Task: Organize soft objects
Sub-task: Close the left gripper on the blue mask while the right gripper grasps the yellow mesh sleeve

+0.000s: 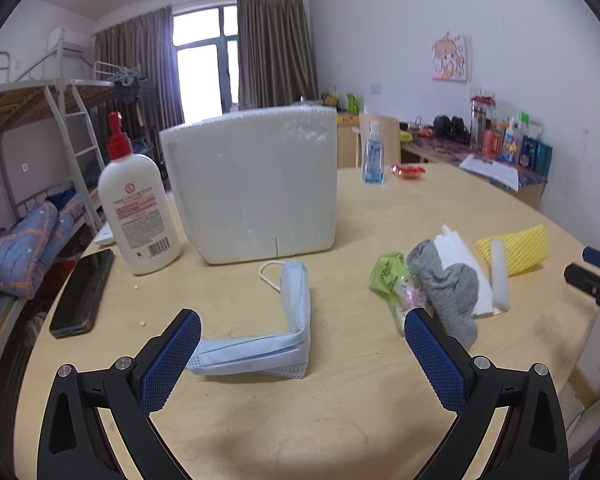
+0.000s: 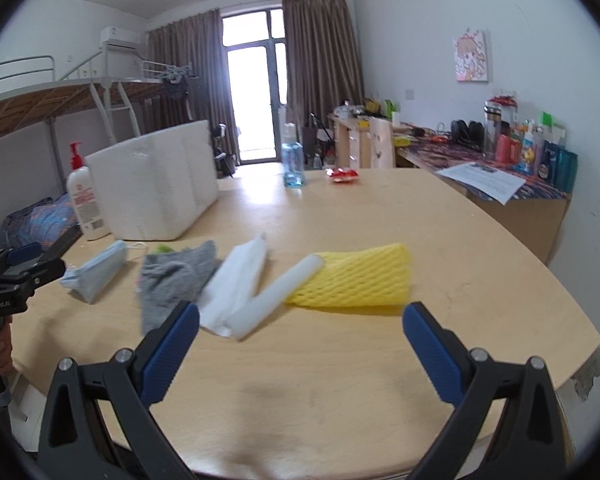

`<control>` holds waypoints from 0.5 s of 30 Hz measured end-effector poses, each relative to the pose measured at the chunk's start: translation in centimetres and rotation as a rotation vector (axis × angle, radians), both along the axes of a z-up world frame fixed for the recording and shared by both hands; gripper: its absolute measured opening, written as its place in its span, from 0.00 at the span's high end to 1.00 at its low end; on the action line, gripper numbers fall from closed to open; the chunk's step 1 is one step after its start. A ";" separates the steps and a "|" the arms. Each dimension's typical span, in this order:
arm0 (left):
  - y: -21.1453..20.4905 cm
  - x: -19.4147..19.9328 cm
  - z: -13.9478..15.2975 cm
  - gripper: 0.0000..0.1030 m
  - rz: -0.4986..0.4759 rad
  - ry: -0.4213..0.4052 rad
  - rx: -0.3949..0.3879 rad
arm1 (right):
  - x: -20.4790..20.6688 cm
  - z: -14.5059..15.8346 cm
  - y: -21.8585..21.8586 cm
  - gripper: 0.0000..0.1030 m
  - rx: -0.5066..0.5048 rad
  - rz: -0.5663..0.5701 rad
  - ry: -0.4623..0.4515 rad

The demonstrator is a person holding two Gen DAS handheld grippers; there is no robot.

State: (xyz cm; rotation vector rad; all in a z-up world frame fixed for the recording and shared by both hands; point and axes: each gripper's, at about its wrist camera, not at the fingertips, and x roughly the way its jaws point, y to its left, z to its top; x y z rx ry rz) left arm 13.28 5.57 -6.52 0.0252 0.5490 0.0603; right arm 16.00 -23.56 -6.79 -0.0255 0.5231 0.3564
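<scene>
Both claws are wide open, holding nothing. The left claw [image 1: 302, 334] should probably drop low over the blue mask [image 1: 268, 344] at the bottom middle, then squeeze gently.

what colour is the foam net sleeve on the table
Yellow, with a diamond mesh pattern. The foam net sleeve shows best in the right wrist view.

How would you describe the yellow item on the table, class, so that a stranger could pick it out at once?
Start at the tall white foam box standing at the back left of the round wooden table. Follow the row of soft things lying in front of it to the far right end. There lies the yellow foam net sleeve, the only bright yellow, mesh-patterned piece, with a plain white foam tube against its left edge.
</scene>
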 end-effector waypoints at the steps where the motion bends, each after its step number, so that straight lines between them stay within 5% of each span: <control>1: 0.0 0.4 -0.2 0.01 -0.003 0.012 0.004 | 0.5 -0.1 -0.2 0.00 -0.001 -0.010 0.009; 15: -0.1 4.2 -2.3 0.23 -0.008 0.142 0.016 | 5.0 -1.2 -1.3 0.00 -0.020 -0.078 0.102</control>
